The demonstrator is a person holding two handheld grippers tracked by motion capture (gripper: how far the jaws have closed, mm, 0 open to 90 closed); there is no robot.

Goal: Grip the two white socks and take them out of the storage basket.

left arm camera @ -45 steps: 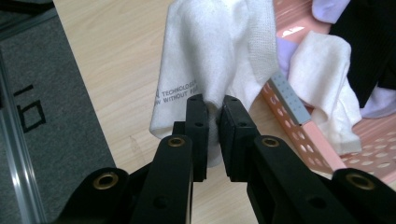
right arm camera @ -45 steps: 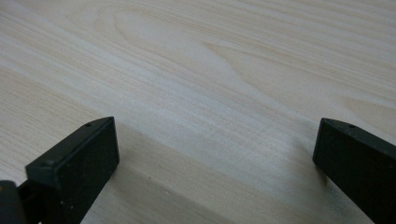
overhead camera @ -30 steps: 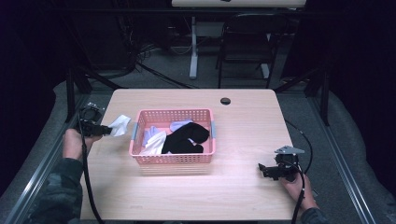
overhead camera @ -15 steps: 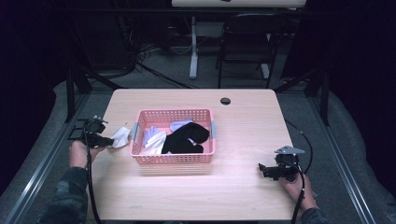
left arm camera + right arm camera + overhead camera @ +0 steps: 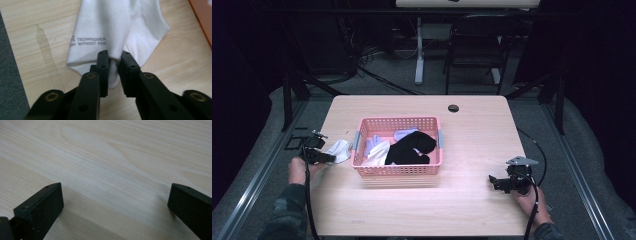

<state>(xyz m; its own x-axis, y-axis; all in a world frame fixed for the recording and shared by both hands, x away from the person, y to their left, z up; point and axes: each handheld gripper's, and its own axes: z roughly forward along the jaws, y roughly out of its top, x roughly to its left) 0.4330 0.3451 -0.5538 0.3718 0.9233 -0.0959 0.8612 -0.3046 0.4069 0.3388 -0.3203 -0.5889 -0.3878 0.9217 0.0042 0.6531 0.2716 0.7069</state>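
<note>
Scene: You sit at a pale wooden table (image 5: 472, 125) seen from above, a gripper in each hand (your forearms enter from the six o'clock edge).
Basket: A pink basket (image 5: 398, 170) stands near the table's middle, holding a black sock (image 5: 409, 148) and some pale, whitish socks (image 5: 377, 150) at its nine o'clock side.
White sock: It now lies flat on the tabletop just outside the basket's nine o'clock wall (image 5: 339, 149); a second ago it hung in the air at that same side, higher above the wood. In the left gripper view the white sock (image 5: 120, 32) spreads away toward twelve o'clock, grey printed lettering on it, the ribbed cuff at one o'clock.
Left gripper: At nine o'clock of the basket (image 5: 314, 154), it has come down to the table with the sock. Its jaws have just been opening; in its own view the left gripper (image 5: 115, 56) has a narrow gap, with a fold of the sock's near edge between the pads, which look to be easing off the cloth.
Right gripper: At the table's four o'clock corner (image 5: 496, 182), unmoved, its jaws spread wide over bare wood and holding nothing (its own view confirms this, right gripper (image 5: 115, 202)).
Meaning: The sock looks delivered from basket to table; the release seems underway, so lifting clear would likely finish this placement.
</note>
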